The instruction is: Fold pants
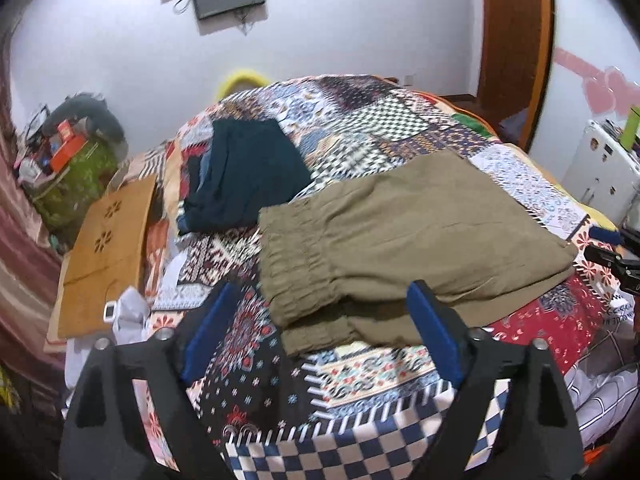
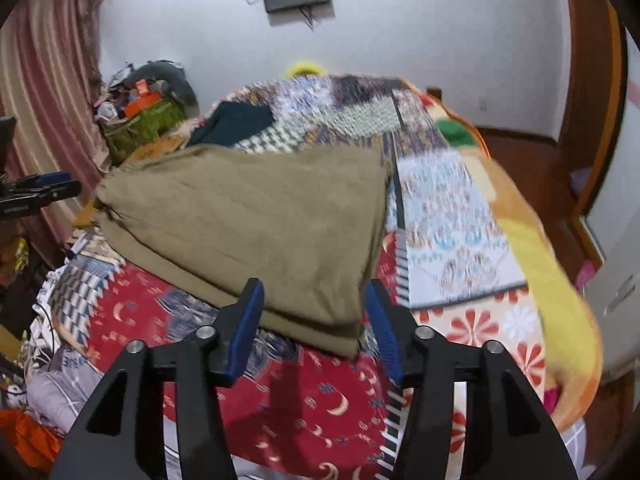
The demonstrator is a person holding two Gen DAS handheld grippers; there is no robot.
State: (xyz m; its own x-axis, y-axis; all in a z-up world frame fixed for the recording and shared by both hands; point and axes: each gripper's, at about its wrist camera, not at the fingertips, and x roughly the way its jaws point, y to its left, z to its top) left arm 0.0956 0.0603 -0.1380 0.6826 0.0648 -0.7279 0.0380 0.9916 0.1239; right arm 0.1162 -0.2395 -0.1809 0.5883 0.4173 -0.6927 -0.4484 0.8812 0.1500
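Patchwork bedspread [image 1: 360, 364]; folded olive pants [image 1: 400, 232]; both tools [image 1: 324, 308] [image 2: 314, 300] wide, empty.

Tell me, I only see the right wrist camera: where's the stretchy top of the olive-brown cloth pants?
Observer: The gathered elastic waistband of the olive-brown folded cloth pants lies at their left end, by the left gripper.
Operator: Is it grabbing them?
Observer: No, its jaws stand wide open.
Operator: What's past it?
Observer: A flat tan wooden board with flower-shaped cutouts, left of the patchwork-covered bed.
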